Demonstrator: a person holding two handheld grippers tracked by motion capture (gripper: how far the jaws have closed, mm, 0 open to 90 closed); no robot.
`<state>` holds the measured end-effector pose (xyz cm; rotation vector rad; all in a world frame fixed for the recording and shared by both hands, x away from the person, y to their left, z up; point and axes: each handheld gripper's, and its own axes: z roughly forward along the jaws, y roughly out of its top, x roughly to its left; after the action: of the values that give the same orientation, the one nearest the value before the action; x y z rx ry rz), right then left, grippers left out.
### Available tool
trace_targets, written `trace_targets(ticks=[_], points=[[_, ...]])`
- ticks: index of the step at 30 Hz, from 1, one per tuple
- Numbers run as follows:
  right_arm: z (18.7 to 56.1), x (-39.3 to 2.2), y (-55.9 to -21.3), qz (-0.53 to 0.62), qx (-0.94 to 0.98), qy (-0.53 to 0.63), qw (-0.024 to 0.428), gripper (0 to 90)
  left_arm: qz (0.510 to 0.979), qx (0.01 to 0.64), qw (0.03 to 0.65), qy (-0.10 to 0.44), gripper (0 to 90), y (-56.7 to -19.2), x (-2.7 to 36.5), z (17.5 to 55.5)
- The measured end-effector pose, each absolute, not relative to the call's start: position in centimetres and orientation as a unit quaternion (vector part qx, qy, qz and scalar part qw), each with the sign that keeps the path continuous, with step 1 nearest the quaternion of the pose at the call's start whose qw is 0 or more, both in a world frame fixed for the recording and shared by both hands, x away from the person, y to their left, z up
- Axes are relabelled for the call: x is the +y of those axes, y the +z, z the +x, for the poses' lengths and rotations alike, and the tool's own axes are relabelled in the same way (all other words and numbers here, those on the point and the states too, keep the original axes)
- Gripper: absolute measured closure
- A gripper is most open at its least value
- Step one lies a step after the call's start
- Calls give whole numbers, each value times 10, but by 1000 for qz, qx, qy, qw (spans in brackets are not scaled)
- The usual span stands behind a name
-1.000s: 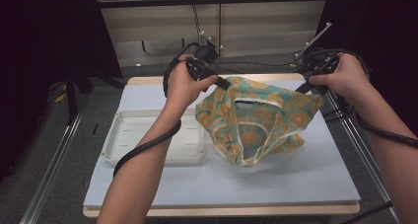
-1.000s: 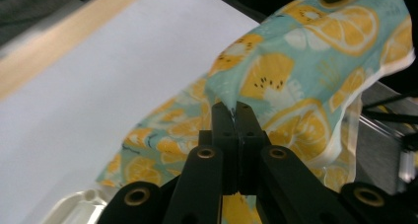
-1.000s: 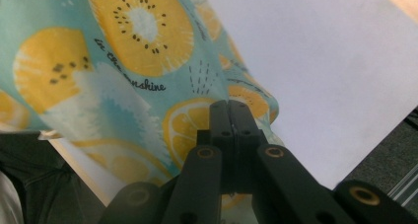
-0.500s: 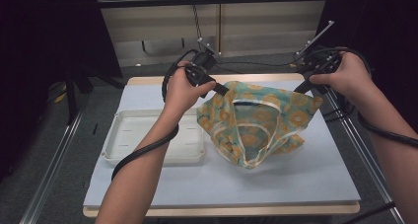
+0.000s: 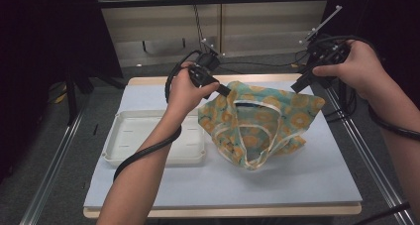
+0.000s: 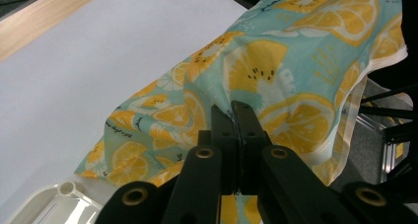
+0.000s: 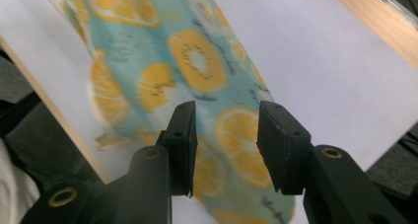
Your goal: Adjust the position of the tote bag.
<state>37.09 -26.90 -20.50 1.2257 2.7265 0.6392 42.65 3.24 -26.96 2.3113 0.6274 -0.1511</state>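
A teal cloth bag [image 5: 257, 118] printed with orange slices lies on the white table [image 5: 277, 185], its cream handles [image 5: 252, 150] towards me. My left gripper [image 5: 225, 91] holds the bag's top left edge lifted. In the left gripper view its jaws [image 6: 235, 108] are shut on a fold of the fabric [image 6: 296, 61]. My right gripper [image 5: 298, 85] hovers above the bag's right corner. Its jaws [image 7: 226, 120] have just been opening and stand apart, with nothing between them and the bag [image 7: 197, 61] lying beneath.
A shallow white tray [image 5: 133, 140] sits left of the bag, under my left forearm; its corner shows in the left gripper view [image 6: 64, 204]. Metal rails run along both sides of the table. Cables trail from both grippers.
My right gripper has opened, let go of the bag's right corner and risen. That corner has sunk onto the table. The left gripper has stayed put, still clamped on the fabric.
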Motion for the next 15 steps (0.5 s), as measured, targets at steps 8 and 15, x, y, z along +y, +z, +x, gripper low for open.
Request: trace_targets(ticks=[8,15], points=[[368,-249,-211,373,908,190,23,530,897,247,362,-59,893,-269,33,426],[372,-230,-223,345,921,182,19,547,898,243,362,-64,895,-270,31,429]])
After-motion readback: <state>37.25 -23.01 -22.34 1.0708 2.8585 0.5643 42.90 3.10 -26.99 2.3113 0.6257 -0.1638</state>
